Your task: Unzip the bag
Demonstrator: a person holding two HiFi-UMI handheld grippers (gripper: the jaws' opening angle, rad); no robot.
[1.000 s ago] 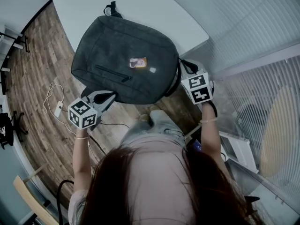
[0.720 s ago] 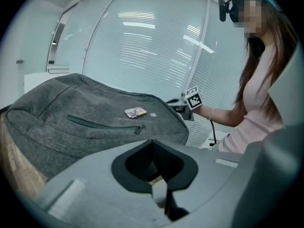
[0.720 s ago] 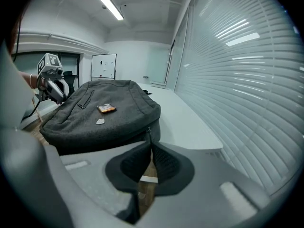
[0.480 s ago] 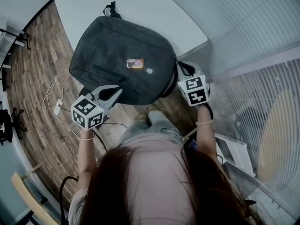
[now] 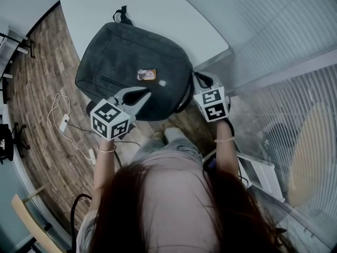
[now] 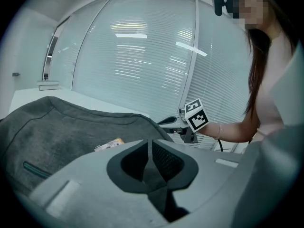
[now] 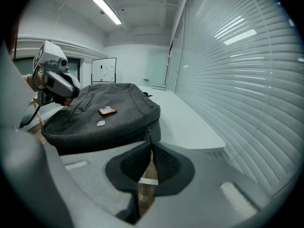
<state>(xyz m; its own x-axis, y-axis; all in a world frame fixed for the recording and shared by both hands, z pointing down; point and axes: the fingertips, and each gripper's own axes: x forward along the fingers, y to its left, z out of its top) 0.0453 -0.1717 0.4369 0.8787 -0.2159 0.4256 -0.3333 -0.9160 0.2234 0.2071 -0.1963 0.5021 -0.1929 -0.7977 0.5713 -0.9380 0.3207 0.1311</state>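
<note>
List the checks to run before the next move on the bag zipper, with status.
1. The bag lies flat on the table: ok.
2. The left gripper has its jaws together and is over the bag's near edge: ok.
3. The left gripper pinches a zipper pull: cannot tell; none shows between its jaws.
4. The right gripper has its jaws together at the dark tab on the bag's corner: ok. Whether the tab is really pinched: cannot tell.
5. A zipper opening is visible: not ok; no gap shows in any view.
6. The grippers are clear of each other: ok.
</note>
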